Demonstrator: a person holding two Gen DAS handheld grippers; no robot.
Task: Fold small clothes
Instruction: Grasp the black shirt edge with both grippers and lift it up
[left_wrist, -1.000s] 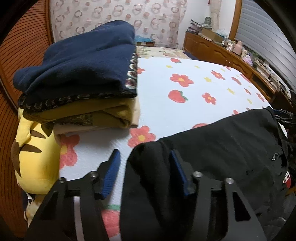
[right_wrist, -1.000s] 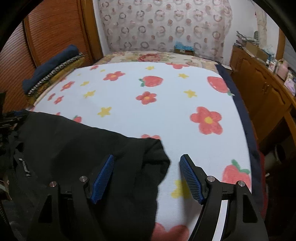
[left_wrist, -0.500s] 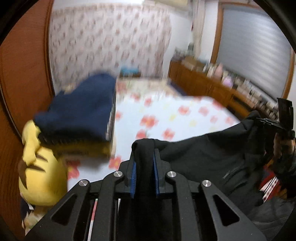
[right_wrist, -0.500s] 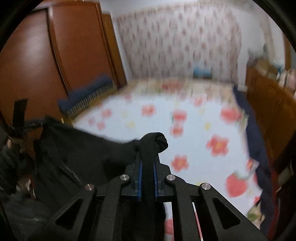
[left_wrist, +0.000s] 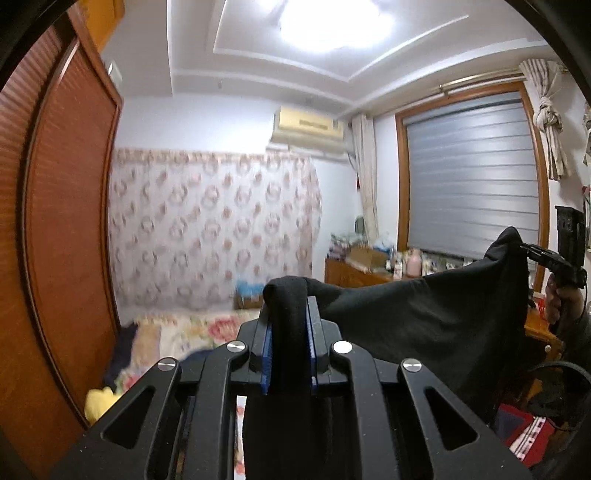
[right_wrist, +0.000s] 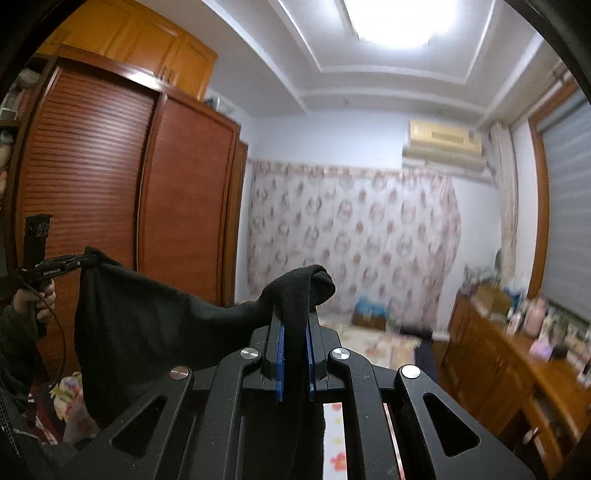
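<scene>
Hanging between both claws, black garment (left_wrist: 424, 317) is pinched by left gripper (left_wrist: 288, 332) and right gripper (right_wrist: 294, 339).

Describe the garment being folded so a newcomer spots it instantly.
Start at the grey window blind and drop to the two handheld grippers. The black garment hangs stretched between them, pinched by the left gripper and right gripper. It is the only cloth held aloft.

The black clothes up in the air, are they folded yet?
Not yet. Picking up looks done: the left tongs and the right tongs each pinch a bunched corner of the black garment, which hangs stretched between them. No fold shows in it. Laying it flat and folding it are still to come.
</scene>
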